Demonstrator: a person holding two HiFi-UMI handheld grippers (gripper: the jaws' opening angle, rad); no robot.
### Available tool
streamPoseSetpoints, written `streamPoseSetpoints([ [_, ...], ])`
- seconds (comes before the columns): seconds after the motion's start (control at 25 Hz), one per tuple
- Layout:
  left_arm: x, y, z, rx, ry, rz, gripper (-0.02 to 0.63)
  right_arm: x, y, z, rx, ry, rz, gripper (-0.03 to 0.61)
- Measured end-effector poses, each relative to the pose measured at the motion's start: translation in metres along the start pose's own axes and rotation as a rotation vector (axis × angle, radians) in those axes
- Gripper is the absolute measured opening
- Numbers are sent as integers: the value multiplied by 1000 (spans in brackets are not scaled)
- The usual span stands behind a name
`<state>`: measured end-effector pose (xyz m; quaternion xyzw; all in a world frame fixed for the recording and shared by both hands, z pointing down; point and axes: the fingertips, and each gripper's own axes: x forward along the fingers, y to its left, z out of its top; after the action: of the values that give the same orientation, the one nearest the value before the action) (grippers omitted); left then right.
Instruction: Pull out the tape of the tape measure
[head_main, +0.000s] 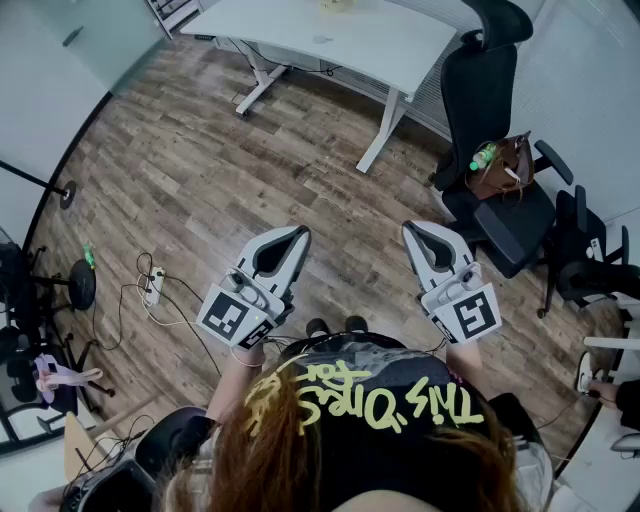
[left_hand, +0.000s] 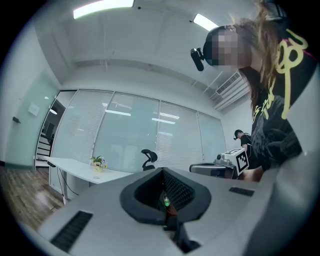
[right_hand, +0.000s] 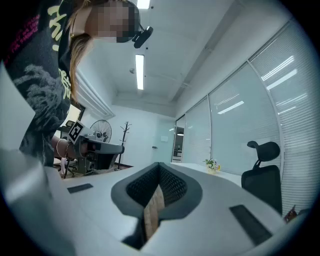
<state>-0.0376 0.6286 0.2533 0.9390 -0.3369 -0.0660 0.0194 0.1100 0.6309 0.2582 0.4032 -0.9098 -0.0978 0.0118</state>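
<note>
No tape measure shows in any view. In the head view a person holds both grippers out level over a wooden floor. The left gripper (head_main: 299, 233) and the right gripper (head_main: 409, 228) point forward side by side, a hand's width apart. Each has its jaws pressed together with nothing between them. In the left gripper view the left gripper (left_hand: 162, 170) is shut and empty, and the right gripper's marker cube (left_hand: 241, 159) shows off to its right. The right gripper view shows the right gripper (right_hand: 159, 165) shut and empty too.
A white desk (head_main: 330, 40) stands ahead, with a small plant (left_hand: 97, 162) on it. A black office chair (head_main: 500, 200) carrying a brown bag (head_main: 508, 168) is at the right. A power strip (head_main: 152, 285) with cables lies on the floor at the left.
</note>
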Motion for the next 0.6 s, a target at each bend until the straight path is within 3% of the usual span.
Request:
streamPoseSetpoints([
  [0.6, 2, -2, 6, 14, -10, -6, -8, -1, 1, 1, -5, -8, -9, 3],
])
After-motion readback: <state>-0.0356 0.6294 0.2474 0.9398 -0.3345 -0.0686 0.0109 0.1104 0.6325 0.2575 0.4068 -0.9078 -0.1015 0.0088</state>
